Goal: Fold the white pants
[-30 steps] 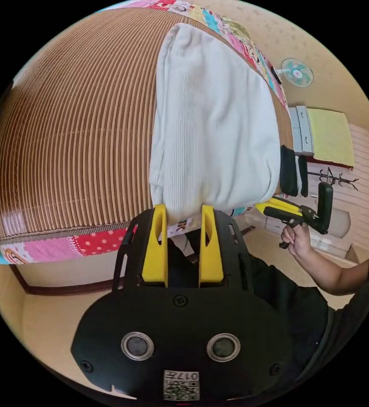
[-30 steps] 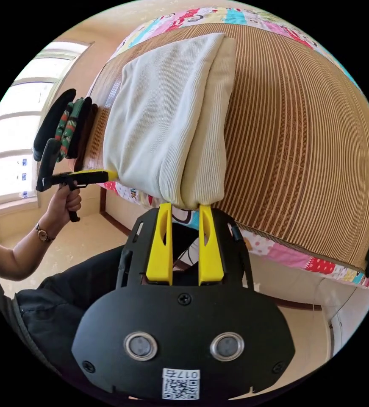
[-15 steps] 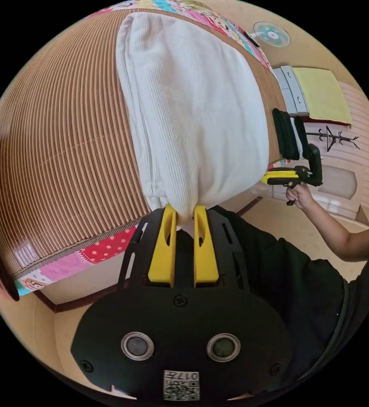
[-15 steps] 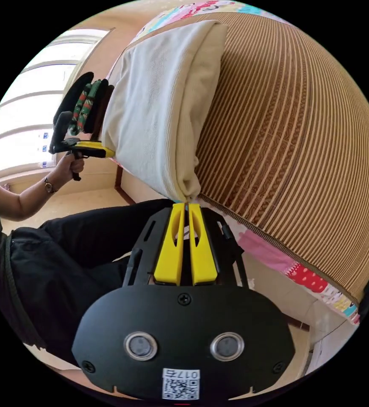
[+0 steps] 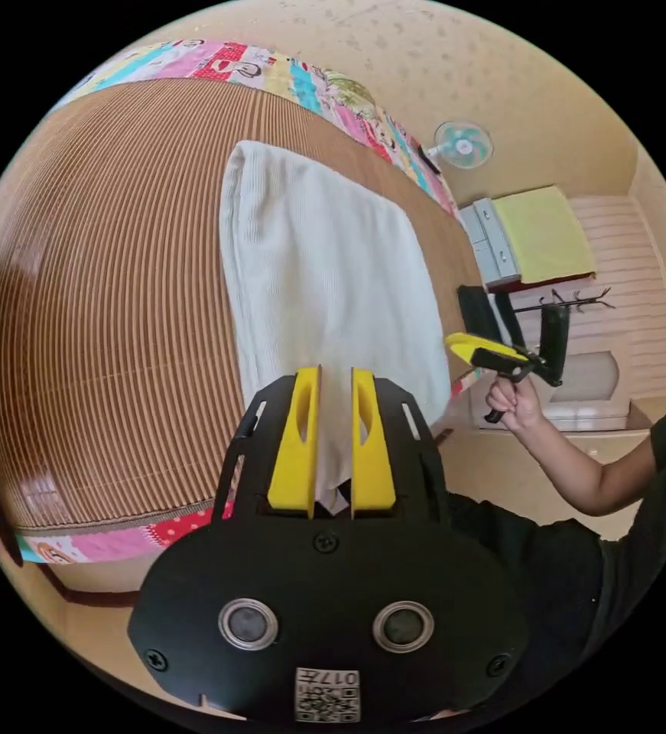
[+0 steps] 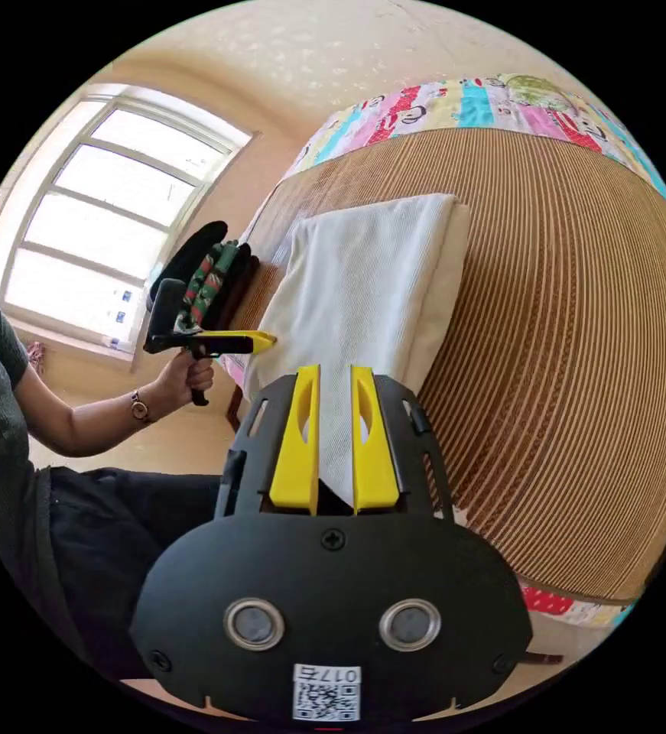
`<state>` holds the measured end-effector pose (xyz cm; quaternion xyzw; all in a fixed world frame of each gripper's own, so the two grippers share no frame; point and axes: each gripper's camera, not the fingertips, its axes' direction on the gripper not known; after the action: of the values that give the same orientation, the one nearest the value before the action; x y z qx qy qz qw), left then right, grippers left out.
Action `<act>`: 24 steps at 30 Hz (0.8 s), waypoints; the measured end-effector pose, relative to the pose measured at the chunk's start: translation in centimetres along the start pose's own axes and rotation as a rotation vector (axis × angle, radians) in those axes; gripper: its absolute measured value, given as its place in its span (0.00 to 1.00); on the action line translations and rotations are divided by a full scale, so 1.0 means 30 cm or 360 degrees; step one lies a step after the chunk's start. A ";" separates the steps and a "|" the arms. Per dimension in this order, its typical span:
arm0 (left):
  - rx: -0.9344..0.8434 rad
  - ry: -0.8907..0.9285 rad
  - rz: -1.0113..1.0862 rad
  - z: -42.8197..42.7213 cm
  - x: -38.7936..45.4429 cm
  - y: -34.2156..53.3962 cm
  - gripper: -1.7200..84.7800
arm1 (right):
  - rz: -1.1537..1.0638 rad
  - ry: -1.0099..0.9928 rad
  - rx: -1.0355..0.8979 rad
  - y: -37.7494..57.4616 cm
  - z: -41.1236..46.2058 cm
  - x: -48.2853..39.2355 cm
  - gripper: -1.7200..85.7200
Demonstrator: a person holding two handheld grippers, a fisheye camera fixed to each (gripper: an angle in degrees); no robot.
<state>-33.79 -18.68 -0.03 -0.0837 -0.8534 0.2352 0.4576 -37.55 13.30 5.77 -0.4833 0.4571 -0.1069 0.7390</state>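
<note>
- white pants (image 5: 325, 290) folded into a rectangle, lying flat on striped brown bamboo mat (image 5: 111, 306) on the bed; near edge reaches the bed's front edge
- left gripper (image 5: 335, 375): yellow jaws a little apart, near corner of the pants runs down between them; cloth fills the gap, so it reads as clamped on the pants
- right gripper (image 6: 335, 372): same setup, jaws slightly apart with pants (image 6: 363, 306) edge between them, gripped at the other near corner
- in left gripper view, the right gripper (image 5: 474, 348) shows side-on at the pants' far corner, held by a hand (image 5: 512, 397)
- in right gripper view, the left gripper (image 6: 260, 339) shows side-on, yellow tip touching the pants' side edge, hand (image 6: 187, 375) on its grip
- colourful patchwork quilt (image 5: 287, 73) under the mat, showing around its border
- dark folded clothes (image 6: 206, 267) stacked on the mat just beyond the pants
- window (image 6: 111, 222) behind, fan (image 5: 462, 144) on the wall
- person in dark clothes at the bed edge
</note>
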 end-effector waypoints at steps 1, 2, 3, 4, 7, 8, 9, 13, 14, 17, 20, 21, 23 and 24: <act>-0.0078 -0.0231 0.0006 0.045 -0.007 -0.006 0.05 | -0.0024 0.0098 -0.0076 -0.009 0.032 0.010 0.06; -0.0066 -0.0257 0.0014 0.049 -0.019 -0.001 0.05 | -0.0021 0.0385 -0.0192 -0.007 0.084 0.051 0.05; -0.0050 -0.0227 -0.0041 0.034 -0.028 -0.002 0.05 | 0.0049 0.0410 -0.0189 0.007 0.083 0.112 0.05; 0.0049 -0.0165 -0.0146 -0.027 -0.033 -0.001 0.07 | 0.0145 0.0333 -0.0167 0.010 0.062 0.149 0.04; 0.0394 -0.0073 -0.0151 -0.222 -0.001 0.021 0.11 | 0.0483 0.0255 0.0215 0.078 -0.134 0.237 0.06; 0.0422 -0.0047 -0.0174 -0.250 -0.011 0.017 0.14 | 0.0521 0.0257 0.0327 0.112 -0.194 0.250 0.07; 0.0406 -0.0028 -0.0190 -0.250 -0.022 0.010 0.16 | 0.0540 0.0184 0.0358 0.129 -0.215 0.274 0.13; 0.0130 0.0106 -0.0338 -0.088 -0.138 -0.070 0.23 | 0.0526 -0.0312 0.0147 0.093 -0.098 0.395 0.24; 0.0072 0.0108 -0.0383 -0.034 -0.161 -0.090 0.22 | 0.0503 -0.0378 0.0101 0.072 -0.049 0.425 0.25; -0.0133 -0.0055 -0.0430 0.110 -0.187 -0.128 0.20 | 0.0444 -0.0640 -0.0060 -0.005 0.077 0.484 0.25; -0.0107 0.0112 -0.0541 0.171 -0.223 -0.106 0.17 | 0.0409 -0.0607 -0.0257 -0.073 0.202 0.459 0.21; -0.0092 0.0134 -0.0561 0.172 -0.231 -0.097 0.16 | 0.0451 -0.0602 -0.0261 -0.087 0.227 0.438 0.20; -0.0042 0.0071 -0.0592 0.138 -0.253 -0.064 0.15 | 0.0439 -0.0574 -0.0208 -0.098 0.260 0.367 0.19; -0.0034 0.0015 -0.0596 0.120 -0.259 -0.055 0.15 | 0.0444 -0.0605 -0.0182 -0.104 0.312 0.311 0.19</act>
<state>-32.22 -24.08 -6.70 0.0708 -0.8543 0.1364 0.4966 -24.14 11.88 4.04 -0.4680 0.3776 0.1152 0.7907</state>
